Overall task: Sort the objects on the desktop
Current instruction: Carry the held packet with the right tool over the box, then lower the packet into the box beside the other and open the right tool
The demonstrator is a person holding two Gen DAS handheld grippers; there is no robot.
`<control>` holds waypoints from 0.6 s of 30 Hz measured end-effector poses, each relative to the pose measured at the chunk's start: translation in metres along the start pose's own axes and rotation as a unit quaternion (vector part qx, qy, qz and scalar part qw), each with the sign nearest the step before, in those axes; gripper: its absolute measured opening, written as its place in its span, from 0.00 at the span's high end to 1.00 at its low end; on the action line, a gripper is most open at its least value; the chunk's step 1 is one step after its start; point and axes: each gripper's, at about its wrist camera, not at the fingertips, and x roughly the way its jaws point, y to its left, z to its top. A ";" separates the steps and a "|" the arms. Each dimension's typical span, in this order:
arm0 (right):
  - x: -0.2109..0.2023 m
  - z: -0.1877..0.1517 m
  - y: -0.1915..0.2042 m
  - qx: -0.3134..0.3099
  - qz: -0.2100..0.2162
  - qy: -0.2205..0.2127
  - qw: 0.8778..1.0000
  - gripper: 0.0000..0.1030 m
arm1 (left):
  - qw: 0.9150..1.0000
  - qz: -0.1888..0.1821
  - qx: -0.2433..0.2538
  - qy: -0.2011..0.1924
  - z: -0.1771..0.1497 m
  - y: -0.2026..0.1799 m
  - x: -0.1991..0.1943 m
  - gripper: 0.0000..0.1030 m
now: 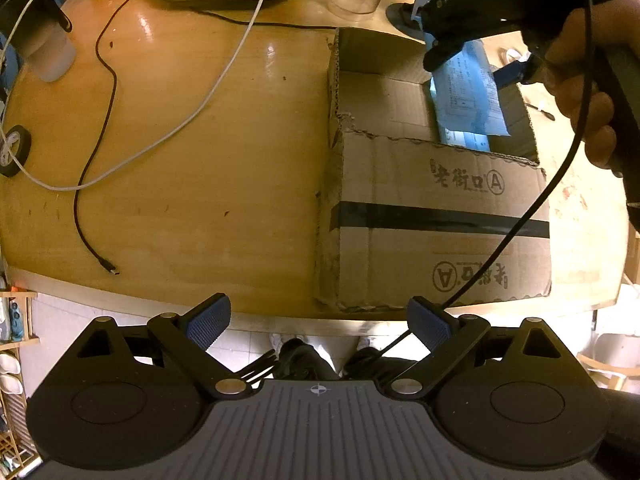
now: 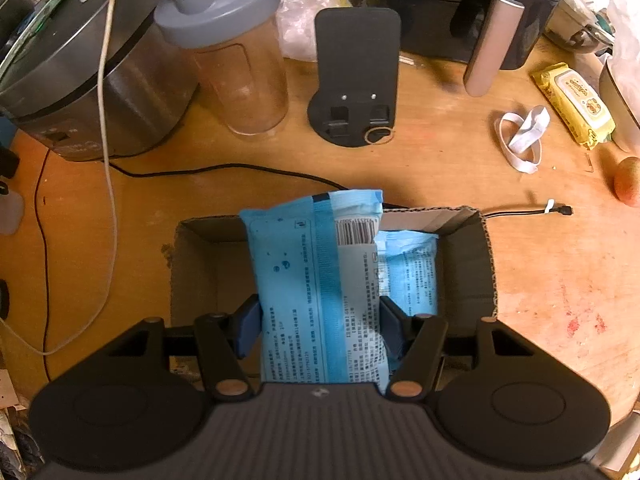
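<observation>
While our right gripper (image 2: 320,320) clamps a blue packet (image 2: 316,280) hiding the cardboard box (image 2: 464,264) floor, our left gripper (image 1: 320,320) jaws gape wide.

A glossy round wooden table (image 1: 168,128) under warm light stands on pale tiled floor (image 1: 248,338).

A rice cooker (image 2: 92,92) and an air fryer (image 2: 480,12) stand behind.

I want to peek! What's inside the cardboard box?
Inside the cardboard box lies one blue packet. The right hand-held gripper holds another blue pack above it, hiding part of the bottom. The rest looks bare.
</observation>
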 end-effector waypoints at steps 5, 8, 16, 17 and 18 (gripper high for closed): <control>0.001 -0.001 0.008 -0.002 0.004 0.002 1.000 0.41 | 1.000 0.000 -0.001 -0.001 0.000 0.001 -0.001 0.06; 0.002 -0.001 0.013 -0.003 0.007 0.003 1.000 0.41 | 1.000 0.000 -0.003 -0.002 0.000 0.002 -0.001 0.06; 0.004 -0.001 0.025 -0.007 0.013 0.005 1.000 0.41 | 1.000 0.001 -0.004 -0.002 0.000 0.003 -0.001 0.06; 0.005 -0.001 0.027 -0.007 0.013 0.005 1.000 0.41 | 1.000 0.001 -0.004 -0.002 0.000 0.003 -0.001 0.06; 0.005 -0.001 0.028 -0.007 0.014 0.006 1.000 0.41 | 1.000 0.001 -0.004 -0.002 0.000 0.003 0.000 0.06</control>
